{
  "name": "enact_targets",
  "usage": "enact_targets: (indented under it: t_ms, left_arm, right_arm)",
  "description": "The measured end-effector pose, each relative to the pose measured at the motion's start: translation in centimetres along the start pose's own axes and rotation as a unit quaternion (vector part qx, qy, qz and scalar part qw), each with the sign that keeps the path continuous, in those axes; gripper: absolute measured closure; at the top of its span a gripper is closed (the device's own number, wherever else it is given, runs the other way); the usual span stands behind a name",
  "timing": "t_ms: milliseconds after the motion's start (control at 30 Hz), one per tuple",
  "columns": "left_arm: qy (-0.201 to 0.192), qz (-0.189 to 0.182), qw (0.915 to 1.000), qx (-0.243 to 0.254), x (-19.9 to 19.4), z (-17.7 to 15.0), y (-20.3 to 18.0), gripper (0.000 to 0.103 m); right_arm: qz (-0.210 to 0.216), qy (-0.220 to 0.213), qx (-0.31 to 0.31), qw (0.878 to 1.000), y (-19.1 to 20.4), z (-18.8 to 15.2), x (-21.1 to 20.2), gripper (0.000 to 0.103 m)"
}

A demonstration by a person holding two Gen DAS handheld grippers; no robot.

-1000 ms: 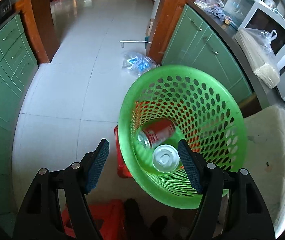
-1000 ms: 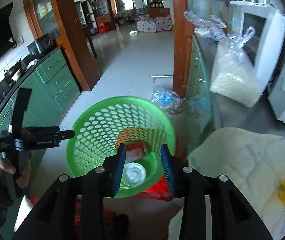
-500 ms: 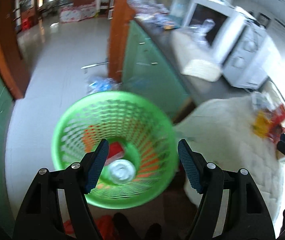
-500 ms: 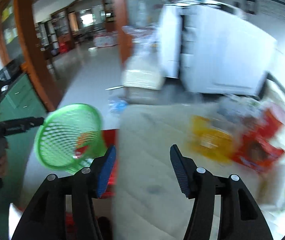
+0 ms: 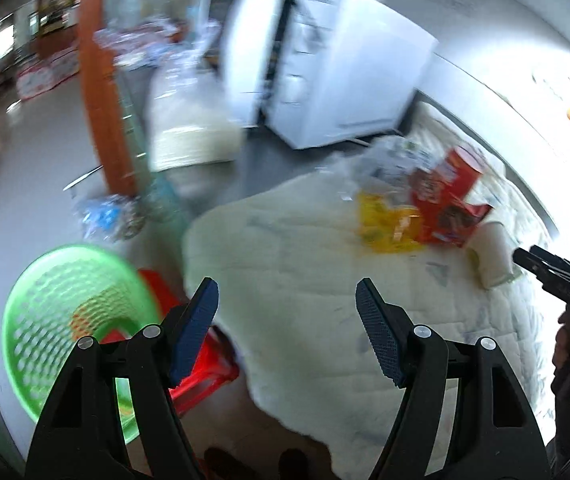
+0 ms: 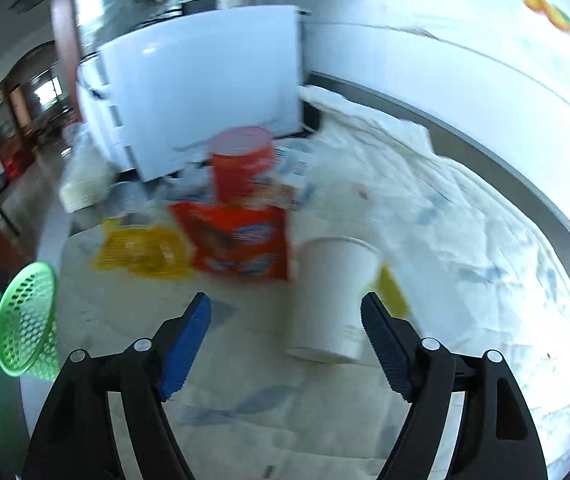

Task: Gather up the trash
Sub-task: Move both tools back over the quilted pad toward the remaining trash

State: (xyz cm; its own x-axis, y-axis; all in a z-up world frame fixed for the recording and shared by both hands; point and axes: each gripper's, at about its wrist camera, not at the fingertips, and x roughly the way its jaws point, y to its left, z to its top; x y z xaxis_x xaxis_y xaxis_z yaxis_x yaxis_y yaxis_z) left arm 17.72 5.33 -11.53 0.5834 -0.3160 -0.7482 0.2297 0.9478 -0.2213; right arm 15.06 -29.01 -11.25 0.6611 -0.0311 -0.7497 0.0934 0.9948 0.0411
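Observation:
Trash lies on a counter covered with a white cloth [image 6: 425, 208]: a white paper cup [image 6: 335, 300], a red snack bag [image 6: 241, 244], a yellow wrapper [image 6: 145, 254] and a red tub [image 6: 241, 162]. My right gripper [image 6: 285, 332] is open and empty, just short of the cup. My left gripper [image 5: 287, 332] is open and empty over the cloth's near edge. The green perforated basket [image 5: 61, 320] stands on a red stool [image 5: 201, 364] at the lower left. The cup [image 5: 493, 256], red bag [image 5: 449, 216] and yellow wrapper [image 5: 389, 220] also show in the left wrist view.
A white appliance [image 6: 205, 92] stands behind the trash. A bag of white grains [image 5: 189, 136] sits on the dark counter beside it. A crumpled plastic bag [image 5: 109, 216] lies on the tiled floor. The right gripper [image 5: 557, 276] shows at the right edge of the left wrist view.
Both grippers have swung right, away from the basket and toward the trash on the cloth. The right gripper has opened wider and come close to the white cup.

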Motion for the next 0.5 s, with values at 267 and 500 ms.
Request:
enact_targets:
  t_ms: [267, 500]
  left_arm:
    - [0.041, -0.041, 0.9979, 0.028, 5.1, 2.1, -4.6, 0.032]
    - [0.057, -0.063, 0.9964, -0.006, 8.7, 3.5, -6.9, 0.032]
  right_arm:
    - [-0.014, 0.024, 0.032, 0.999, -2.9, -0.4, 2.1, 0.022]
    - [-0.011, 0.040, 0.046, 0.998, -3.7, -0.7, 4.1, 0.022]
